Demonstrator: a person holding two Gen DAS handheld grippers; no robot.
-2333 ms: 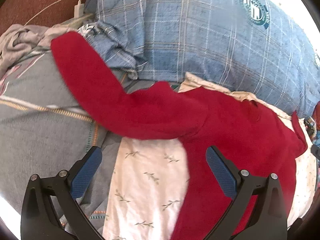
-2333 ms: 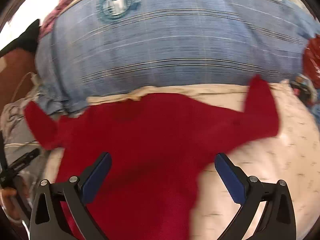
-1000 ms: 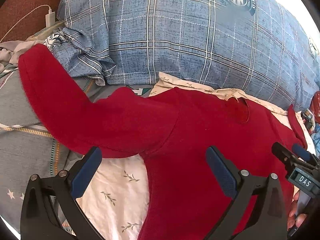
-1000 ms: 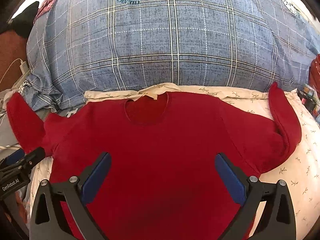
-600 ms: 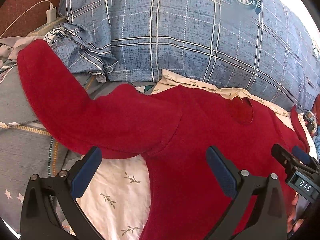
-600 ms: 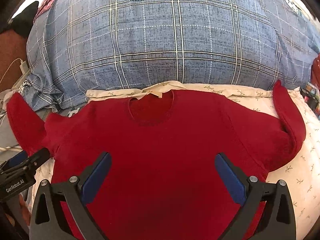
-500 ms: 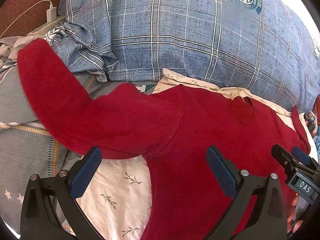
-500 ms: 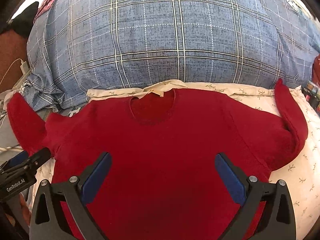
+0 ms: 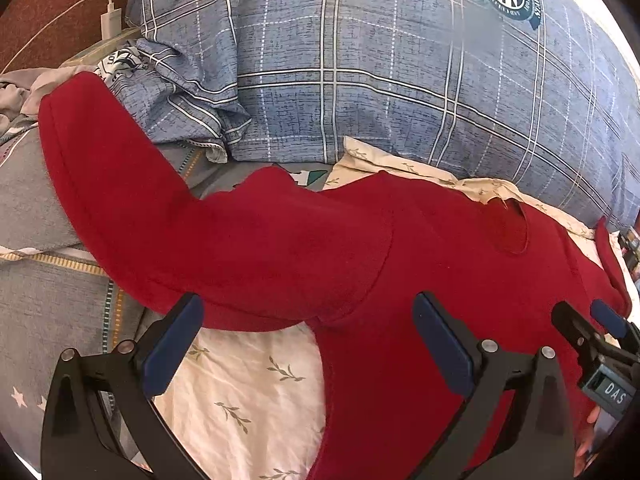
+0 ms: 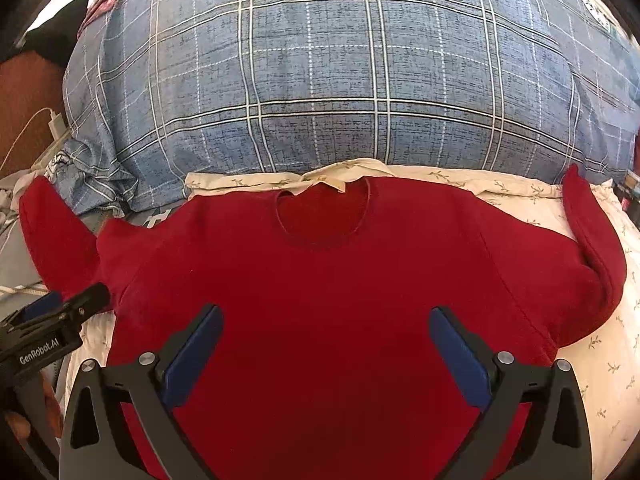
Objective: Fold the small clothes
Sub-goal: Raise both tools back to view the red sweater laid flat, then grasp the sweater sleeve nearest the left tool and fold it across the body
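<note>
A red long-sleeved sweater lies flat on a white leaf-print sheet, neck hole toward the pillow, both sleeves spread outward and curling up. In the left wrist view the sweater has its left sleeve stretching up to the far left. My left gripper is open and empty, hovering over the left armpit area. My right gripper is open and empty, above the sweater's chest. The right gripper also shows at the right edge of the left wrist view.
A big blue plaid pillow lies just behind the sweater. Grey bedding and crumpled clothes lie at the left. A white charger with cable sits at the far left. The left gripper shows at the left edge of the right wrist view.
Both grippers stay open and nearly still over the last second. Before that the sweater was being spread; it now lies flat and sharp in view.
</note>
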